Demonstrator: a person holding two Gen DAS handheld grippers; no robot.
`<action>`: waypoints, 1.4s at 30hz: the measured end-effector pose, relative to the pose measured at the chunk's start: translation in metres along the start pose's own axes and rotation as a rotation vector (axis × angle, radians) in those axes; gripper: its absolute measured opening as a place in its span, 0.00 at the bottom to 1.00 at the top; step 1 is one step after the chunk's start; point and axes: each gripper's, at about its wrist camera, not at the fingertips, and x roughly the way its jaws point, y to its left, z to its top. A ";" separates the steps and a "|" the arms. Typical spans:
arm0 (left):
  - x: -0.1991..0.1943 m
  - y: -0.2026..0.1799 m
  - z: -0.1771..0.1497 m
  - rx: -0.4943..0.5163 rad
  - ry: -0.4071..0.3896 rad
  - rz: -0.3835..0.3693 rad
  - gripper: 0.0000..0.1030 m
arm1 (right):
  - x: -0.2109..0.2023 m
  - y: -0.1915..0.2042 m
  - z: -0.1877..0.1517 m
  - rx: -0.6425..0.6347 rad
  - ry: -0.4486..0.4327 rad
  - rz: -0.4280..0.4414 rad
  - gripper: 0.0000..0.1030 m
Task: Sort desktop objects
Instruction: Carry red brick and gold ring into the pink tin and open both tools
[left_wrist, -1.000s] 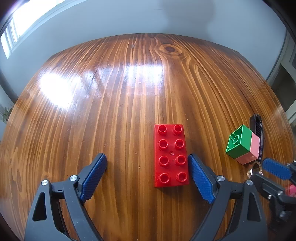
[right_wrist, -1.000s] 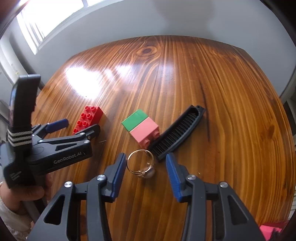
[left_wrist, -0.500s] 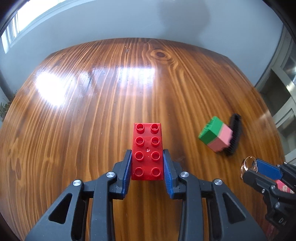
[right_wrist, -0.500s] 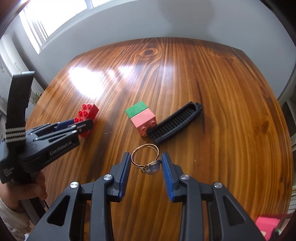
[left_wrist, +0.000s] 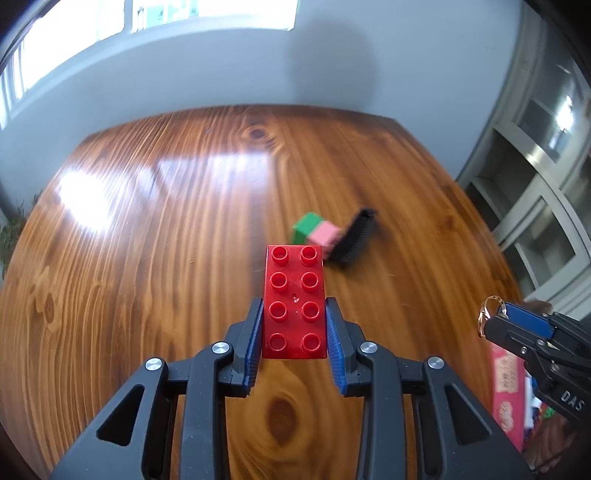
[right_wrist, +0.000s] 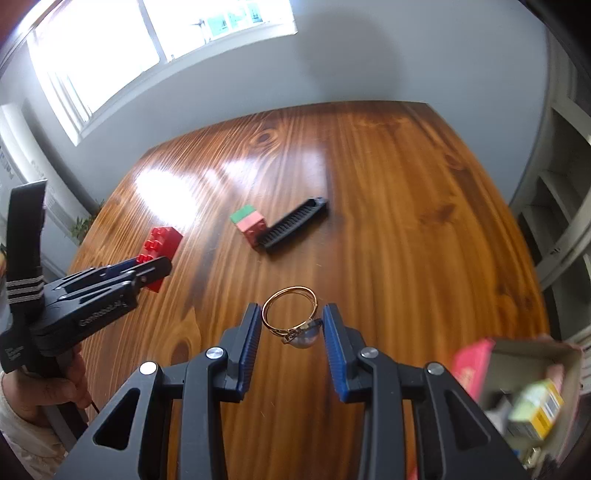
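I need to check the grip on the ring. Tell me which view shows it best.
The right wrist view. There the ring sits centred and close in the right gripper, band and pale stone both visible. The left wrist view catches only a sliver of the ring at the right gripper near the frame edge.

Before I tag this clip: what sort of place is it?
Probably a home room: a wooden table by a window, built-in shelves, and toy bricks beside a comb.
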 end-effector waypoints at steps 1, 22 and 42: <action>-0.007 -0.007 -0.002 0.007 -0.008 -0.008 0.33 | -0.005 -0.006 -0.003 0.010 -0.005 -0.005 0.37; -0.089 -0.172 -0.063 0.150 -0.063 -0.177 0.33 | -0.137 -0.116 -0.106 0.098 -0.103 -0.105 0.37; -0.093 -0.273 -0.096 0.262 -0.007 -0.283 0.66 | -0.166 -0.170 -0.156 0.192 -0.062 -0.113 0.41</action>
